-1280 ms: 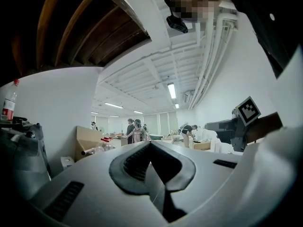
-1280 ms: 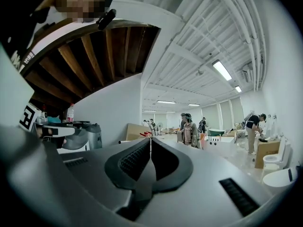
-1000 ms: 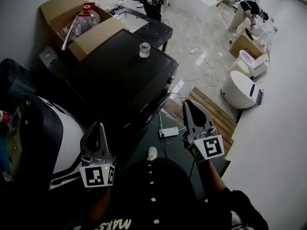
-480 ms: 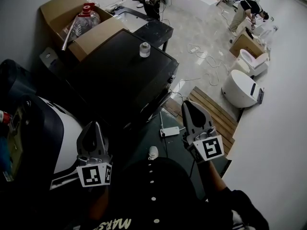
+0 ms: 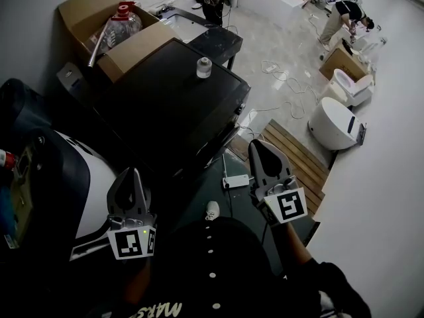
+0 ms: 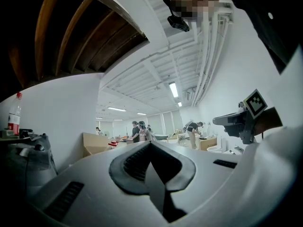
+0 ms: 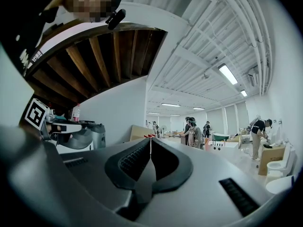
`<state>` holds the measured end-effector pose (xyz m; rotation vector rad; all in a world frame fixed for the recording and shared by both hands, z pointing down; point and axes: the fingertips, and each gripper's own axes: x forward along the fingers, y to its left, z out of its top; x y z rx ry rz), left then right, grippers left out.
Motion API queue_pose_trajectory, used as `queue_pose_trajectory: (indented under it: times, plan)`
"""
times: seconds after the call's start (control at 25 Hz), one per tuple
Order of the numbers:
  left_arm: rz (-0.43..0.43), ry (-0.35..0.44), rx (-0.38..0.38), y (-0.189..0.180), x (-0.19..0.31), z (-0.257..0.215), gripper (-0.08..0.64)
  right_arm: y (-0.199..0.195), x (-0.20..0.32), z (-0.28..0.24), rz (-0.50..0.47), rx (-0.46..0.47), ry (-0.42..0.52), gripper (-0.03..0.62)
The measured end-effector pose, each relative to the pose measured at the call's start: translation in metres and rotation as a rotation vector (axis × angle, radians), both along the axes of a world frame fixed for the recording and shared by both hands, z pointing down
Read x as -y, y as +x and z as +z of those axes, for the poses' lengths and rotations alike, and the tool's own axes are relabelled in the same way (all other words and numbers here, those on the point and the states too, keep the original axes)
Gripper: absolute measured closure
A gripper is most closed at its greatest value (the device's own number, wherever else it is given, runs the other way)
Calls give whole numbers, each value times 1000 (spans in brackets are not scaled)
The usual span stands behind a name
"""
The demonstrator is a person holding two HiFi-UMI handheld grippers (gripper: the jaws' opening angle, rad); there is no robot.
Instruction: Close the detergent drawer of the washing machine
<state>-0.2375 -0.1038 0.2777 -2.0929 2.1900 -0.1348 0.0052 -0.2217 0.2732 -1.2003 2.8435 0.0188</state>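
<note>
The left gripper [image 5: 134,177] has its jaws pressed together with nothing between them. The right gripper [image 5: 260,148] is the same, jaws meeting tip to tip and empty. Both hang short of the black box-shaped washing machine [image 5: 172,101], which lies at twelve o'clock from the left jaws and ten o'clock from the right. Its dark front face turns toward four o'clock, and the detergent drawer cannot be picked out there. The right gripper looks nearer that face, so it is the likelier one to push.

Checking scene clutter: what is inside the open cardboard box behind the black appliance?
A clear jug with a red cap and a metal tube show in the cardboard box. The box's flap covers anything lower down.
</note>
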Motion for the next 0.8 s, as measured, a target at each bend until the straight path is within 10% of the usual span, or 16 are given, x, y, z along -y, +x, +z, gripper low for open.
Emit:
queue_pose_trajectory:
  times: [0.8]
  plan:
    - [2,-5,-18,1,-2,4,549,-5,-3,3,-11,-14,0,558]
